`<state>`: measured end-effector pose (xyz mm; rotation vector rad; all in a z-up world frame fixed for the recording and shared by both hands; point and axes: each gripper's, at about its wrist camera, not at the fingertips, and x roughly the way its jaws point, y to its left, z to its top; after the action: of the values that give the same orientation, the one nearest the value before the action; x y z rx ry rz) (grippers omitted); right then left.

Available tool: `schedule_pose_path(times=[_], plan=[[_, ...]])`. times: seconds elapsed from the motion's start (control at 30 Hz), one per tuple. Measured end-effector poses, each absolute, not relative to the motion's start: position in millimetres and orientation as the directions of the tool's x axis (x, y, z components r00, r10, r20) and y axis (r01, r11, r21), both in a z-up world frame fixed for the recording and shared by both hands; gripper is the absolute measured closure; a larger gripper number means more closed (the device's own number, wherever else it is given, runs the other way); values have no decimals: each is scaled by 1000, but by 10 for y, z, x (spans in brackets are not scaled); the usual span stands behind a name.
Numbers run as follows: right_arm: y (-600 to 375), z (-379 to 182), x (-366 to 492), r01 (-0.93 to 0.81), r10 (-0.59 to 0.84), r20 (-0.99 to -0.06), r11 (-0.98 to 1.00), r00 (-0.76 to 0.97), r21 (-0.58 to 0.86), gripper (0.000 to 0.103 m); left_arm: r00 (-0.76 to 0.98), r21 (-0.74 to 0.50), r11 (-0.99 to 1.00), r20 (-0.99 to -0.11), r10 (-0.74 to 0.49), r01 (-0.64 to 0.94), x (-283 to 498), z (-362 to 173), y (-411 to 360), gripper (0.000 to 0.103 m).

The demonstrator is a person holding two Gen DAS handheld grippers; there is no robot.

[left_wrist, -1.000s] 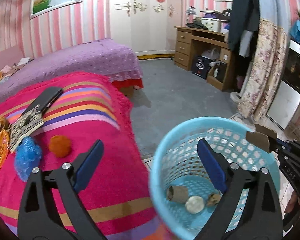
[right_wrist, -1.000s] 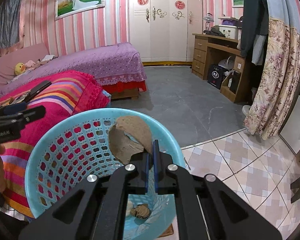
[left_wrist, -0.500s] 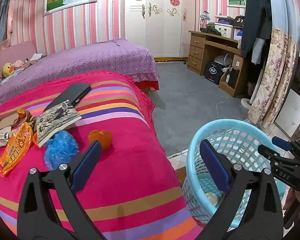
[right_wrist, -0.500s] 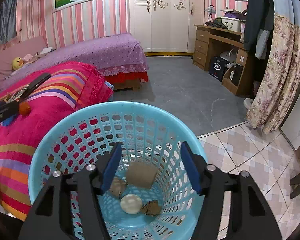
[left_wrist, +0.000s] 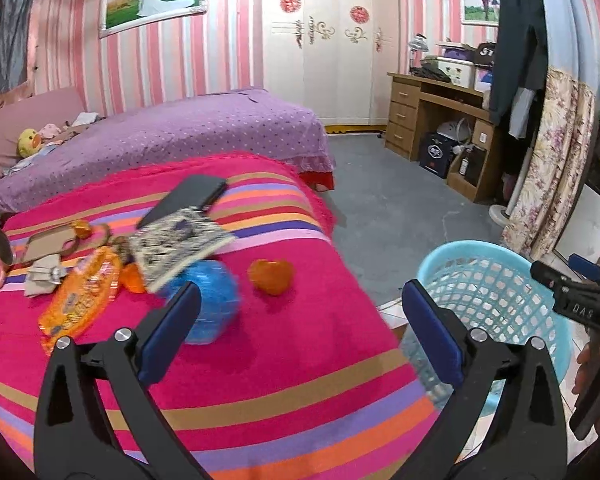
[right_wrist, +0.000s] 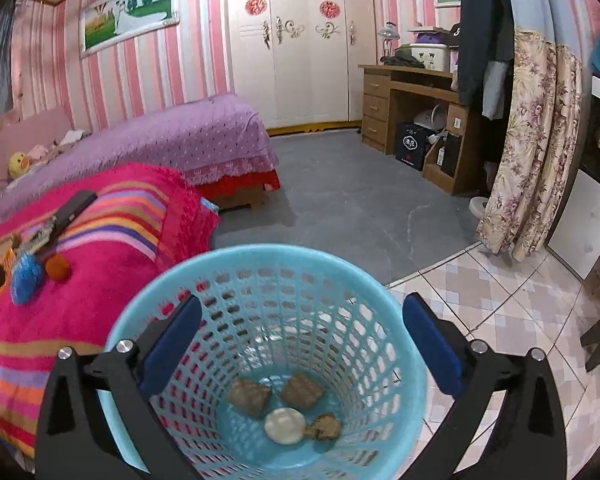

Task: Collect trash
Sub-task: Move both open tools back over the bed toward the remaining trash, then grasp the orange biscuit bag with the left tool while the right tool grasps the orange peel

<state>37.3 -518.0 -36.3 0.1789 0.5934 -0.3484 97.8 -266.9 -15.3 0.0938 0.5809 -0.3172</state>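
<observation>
I'm hovering my right gripper (right_wrist: 302,342) over the blue basket (right_wrist: 396,308) – four scraps already in – while my left gripper (left_wrist: 300,326), fingers wide like the right's, is facing the orange scrap (left_wrist: 271,276) and blue ball (left_wrist: 212,304) on the bed (left_wrist: 300,400) – partway done.

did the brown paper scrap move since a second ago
Yes. A second ago the right gripper pinched it above the blue basket rim; now it lies on the basket floor, and the gripper is open and empty.

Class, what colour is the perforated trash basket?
Light blue basket; clearest in the right wrist view.
</observation>
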Motion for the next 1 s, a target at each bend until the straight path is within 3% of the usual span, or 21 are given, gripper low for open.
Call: schedule_pose_path(times=[0.3, 0.7, 1.0], plan=[[-4623, -205, 614, 309, -223, -525, 948, 821, 79, 5, 813, 25, 972, -554, -181, 233, 1068, -97, -1853, 6], [-3736, -233, 982, 211, -189, -522, 977, 832, -18, 5, 764, 7, 991, -637, -97, 131, 1440, -364, -819, 6], [-3323, -312, 1223, 144, -134, -546, 989, 827, -25, 5, 709, 16, 996, -704, -50, 86, 1738, -657, -455, 6]])
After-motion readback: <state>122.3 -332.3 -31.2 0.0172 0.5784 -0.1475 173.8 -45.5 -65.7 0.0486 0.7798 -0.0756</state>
